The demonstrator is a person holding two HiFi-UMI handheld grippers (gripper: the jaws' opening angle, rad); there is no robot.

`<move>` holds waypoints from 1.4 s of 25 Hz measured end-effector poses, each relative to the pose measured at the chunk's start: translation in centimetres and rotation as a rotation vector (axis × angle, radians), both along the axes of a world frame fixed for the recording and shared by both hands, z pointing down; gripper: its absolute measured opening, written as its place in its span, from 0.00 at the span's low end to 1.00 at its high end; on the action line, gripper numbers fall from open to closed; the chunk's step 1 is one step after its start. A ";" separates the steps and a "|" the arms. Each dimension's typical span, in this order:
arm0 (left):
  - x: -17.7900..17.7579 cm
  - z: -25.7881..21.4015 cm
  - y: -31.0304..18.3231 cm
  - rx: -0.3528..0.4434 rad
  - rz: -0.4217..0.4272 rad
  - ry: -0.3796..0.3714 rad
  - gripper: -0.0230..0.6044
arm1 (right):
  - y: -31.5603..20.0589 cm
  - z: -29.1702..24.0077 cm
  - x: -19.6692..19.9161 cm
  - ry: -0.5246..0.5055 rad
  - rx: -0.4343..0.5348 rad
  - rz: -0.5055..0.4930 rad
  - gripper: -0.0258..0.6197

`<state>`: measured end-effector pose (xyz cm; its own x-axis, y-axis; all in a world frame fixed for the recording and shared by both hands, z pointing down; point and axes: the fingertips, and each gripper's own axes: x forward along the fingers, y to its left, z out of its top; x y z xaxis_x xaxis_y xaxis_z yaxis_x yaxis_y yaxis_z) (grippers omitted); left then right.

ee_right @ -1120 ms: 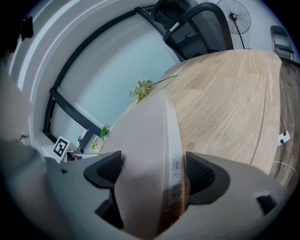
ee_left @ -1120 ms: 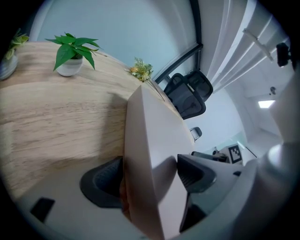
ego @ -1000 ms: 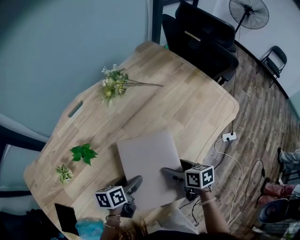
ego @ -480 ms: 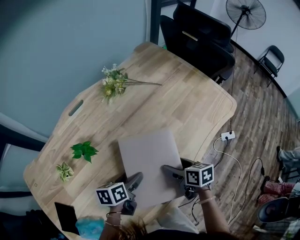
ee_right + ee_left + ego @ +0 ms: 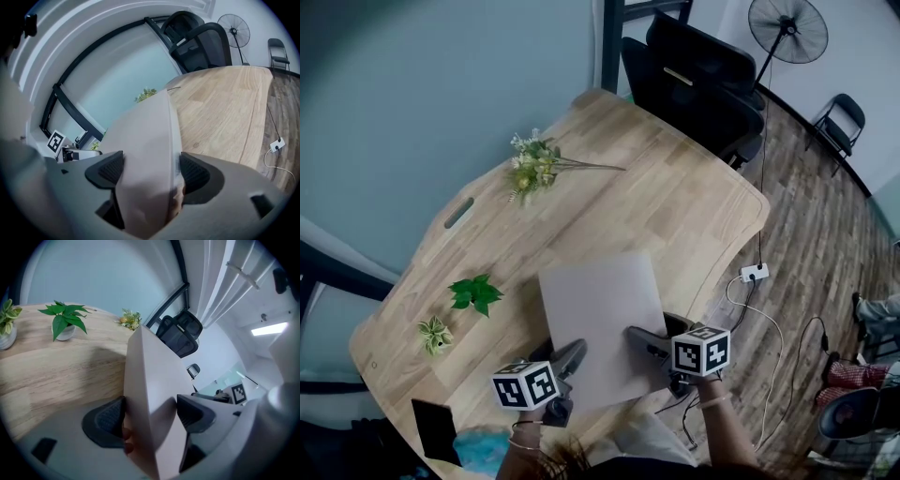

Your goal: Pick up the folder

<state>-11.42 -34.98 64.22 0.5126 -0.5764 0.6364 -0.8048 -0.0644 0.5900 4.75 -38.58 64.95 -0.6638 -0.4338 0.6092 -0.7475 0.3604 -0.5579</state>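
The folder is a plain pale grey sheet-like cover, held over the near end of the wooden table. My left gripper is shut on its near left edge, and my right gripper is shut on its near right edge. In the left gripper view the folder stands edge-on between the pads of the left gripper. In the right gripper view the folder fills the gap between the pads of the right gripper and bulges slightly.
A flower bunch lies at the table's far left. A leafy plant and a small potted plant stand left of the folder. A dark flat device sits near the front corner. A black chair, a fan and a power strip are beyond the table.
The folder has come up a little with both grippers still clamped on its near edge; it looks slightly larger and nearer the camera than a second ago.
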 end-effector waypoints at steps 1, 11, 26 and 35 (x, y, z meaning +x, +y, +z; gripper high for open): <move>-0.1 -0.3 0.1 0.007 0.001 -0.001 0.57 | 0.1 -0.3 -0.1 -0.002 0.007 0.003 0.64; -0.3 -3.0 1.0 0.071 0.014 -0.024 0.57 | 1.4 -2.8 -0.2 -0.008 0.061 0.017 0.63; -0.4 -6.4 3.9 0.159 0.023 -0.041 0.57 | 4.5 -6.3 -0.1 0.001 0.159 0.014 0.62; -1.0 -8.6 6.3 0.206 0.025 -0.056 0.56 | 6.9 -8.5 -0.8 -0.001 0.214 0.009 0.62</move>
<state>-12.41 -28.66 55.60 0.4959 -0.6846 0.5343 -0.8325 -0.1997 0.5168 3.97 -31.68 56.47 -0.6597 -0.5595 0.5018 -0.7509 0.4642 -0.4697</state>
